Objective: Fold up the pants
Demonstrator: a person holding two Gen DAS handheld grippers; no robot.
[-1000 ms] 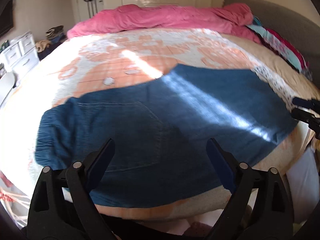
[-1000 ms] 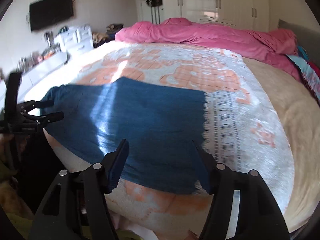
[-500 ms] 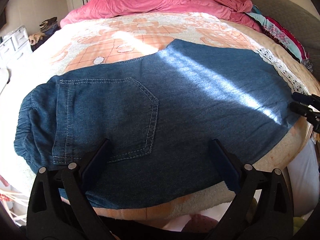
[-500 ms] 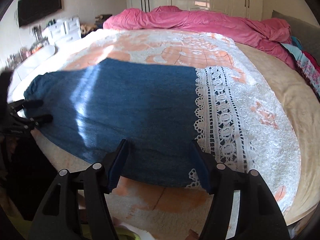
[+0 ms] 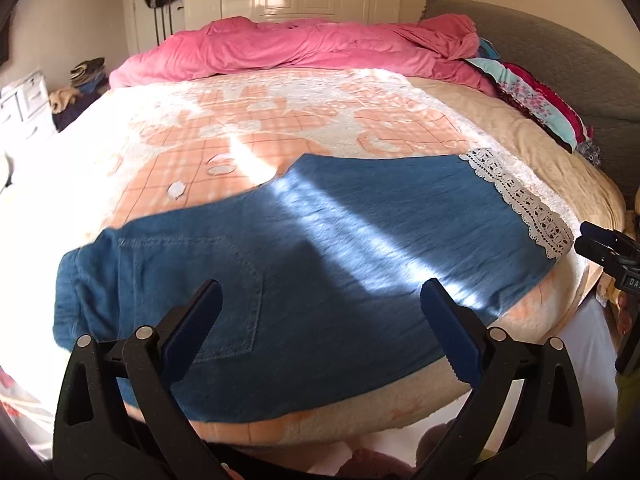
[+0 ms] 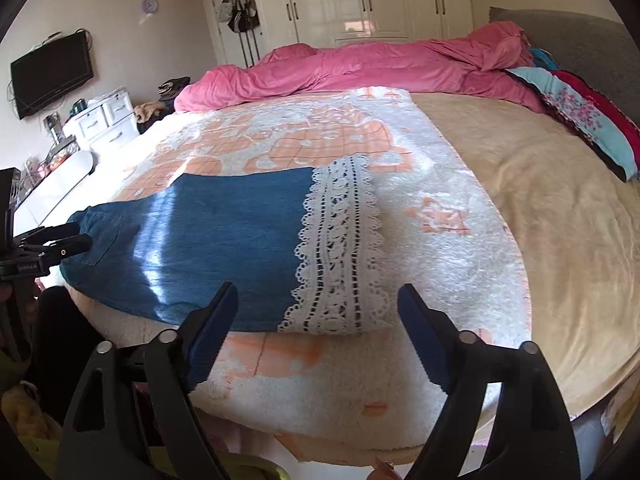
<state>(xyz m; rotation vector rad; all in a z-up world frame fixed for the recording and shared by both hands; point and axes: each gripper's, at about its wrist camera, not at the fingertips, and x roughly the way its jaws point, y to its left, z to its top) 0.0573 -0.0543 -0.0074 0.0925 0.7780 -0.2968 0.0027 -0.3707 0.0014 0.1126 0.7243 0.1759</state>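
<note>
The blue denim pants [image 5: 304, 264] lie flat across the near edge of the bed, on a white and orange blanket [image 5: 280, 128], with the waistband and 1 back pocket [image 5: 208, 292] toward the left and the leg hem toward the right. That hem ends in a wide band of white lace [image 6: 340, 248], which rests on the blanket's fluffy white part. A strip of sunlight crosses the denim at a slant. The left gripper [image 5: 320, 320] hangs just off the bed's edge above the pocket area, its 2 blue-padded fingers [image 5: 192, 328] spread wide with nothing between them. The right gripper [image 6: 316, 320] sits near the lace end, jaws likewise wide apart and empty, touching no cloth. Each gripper appears at the margin of the other's view, black and small. Farther back, a rumpled pink duvet [image 5: 304, 48] runs across the bed, a beige cover [image 6: 540, 208] lies to the right of the blanket, and white wardrobes [image 6: 380, 0] line the far wall. A dark television [image 6: 52, 72] hangs on the left wall.
</note>
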